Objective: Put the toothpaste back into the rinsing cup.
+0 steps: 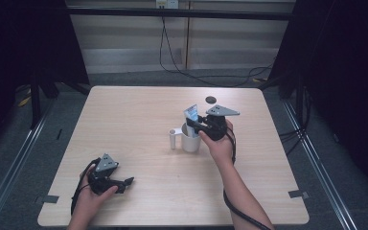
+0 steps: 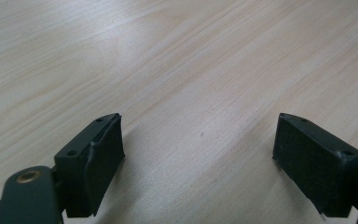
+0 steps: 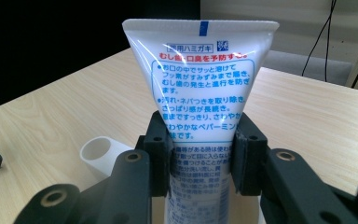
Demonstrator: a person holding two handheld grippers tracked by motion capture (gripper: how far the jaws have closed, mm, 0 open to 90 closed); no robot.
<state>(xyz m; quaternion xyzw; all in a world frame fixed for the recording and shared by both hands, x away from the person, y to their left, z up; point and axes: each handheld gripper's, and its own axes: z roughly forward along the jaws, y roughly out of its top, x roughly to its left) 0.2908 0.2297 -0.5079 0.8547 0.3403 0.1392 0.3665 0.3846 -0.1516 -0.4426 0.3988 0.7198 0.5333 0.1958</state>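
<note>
A: Overhead first. Right gripper (image 1: 197, 123) sits over the white cup (image 1: 190, 138) mid-table, clamped on a toothpaste tube (image 1: 191, 114) that stands crimp-end up in the cup's mouth. A small white cylinder (image 1: 173, 138) stands just beside the cup. Left gripper (image 1: 124, 182) rests low near the front-left of the table (image 1: 139, 103).

B: Left gripper view?

A: Jaws spread wide, nothing between them, bare pale wood grain below.

B: Right gripper view?

A: Pads (image 3: 158, 154) pinch the toothpaste tube (image 3: 200, 74) at its mid-body. White tube, flat crimped seal on top with a blue tick, blue and red Japanese print. White cylinder (image 3: 98, 151) shows low left.

B: Step?

A: Judging by the pose, the tube is either going into the cup or coming out; I cannot tell which. Next calls for a straight vertical move, keeping the tube off the rim so the cup stays put.
</note>
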